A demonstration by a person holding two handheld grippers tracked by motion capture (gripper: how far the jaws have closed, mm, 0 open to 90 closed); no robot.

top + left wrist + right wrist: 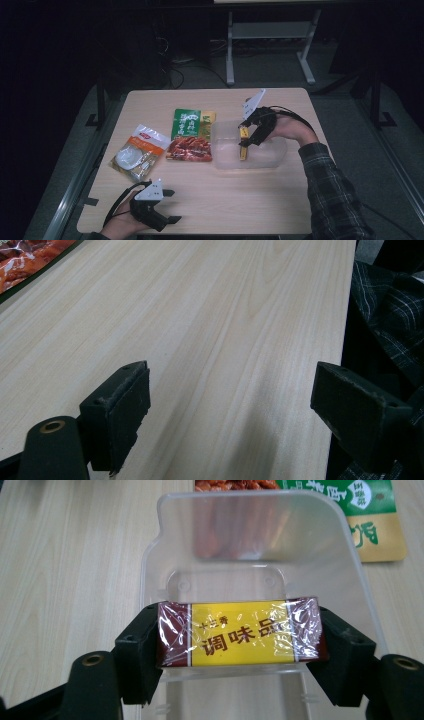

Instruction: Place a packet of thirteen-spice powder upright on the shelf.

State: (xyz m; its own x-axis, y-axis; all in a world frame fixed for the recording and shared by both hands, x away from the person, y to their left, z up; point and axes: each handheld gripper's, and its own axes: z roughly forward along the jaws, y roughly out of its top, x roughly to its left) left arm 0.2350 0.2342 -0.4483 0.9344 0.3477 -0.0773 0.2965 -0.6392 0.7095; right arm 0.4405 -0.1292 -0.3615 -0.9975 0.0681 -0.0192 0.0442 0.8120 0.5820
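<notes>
My right gripper (248, 136) (240, 635) is shut on a yellow and dark red box of seasoning (240, 634) (243, 142) wrapped in film. It holds the box by its two ends, inside the clear plastic container (270, 155) (320, 550) right of the table's middle. The box hangs above the container's floor; whether it touches I cannot tell. My left gripper (172, 205) (230, 405) rests open near the table's front edge at the left, with bare wood between its jaws.
A green and red food packet (189, 136) (370, 510) lies just left of the container. A clear bag with an orange label (136, 152) lies farther left. The person's plaid sleeve (332, 190) (390, 295) crosses the table's right front corner.
</notes>
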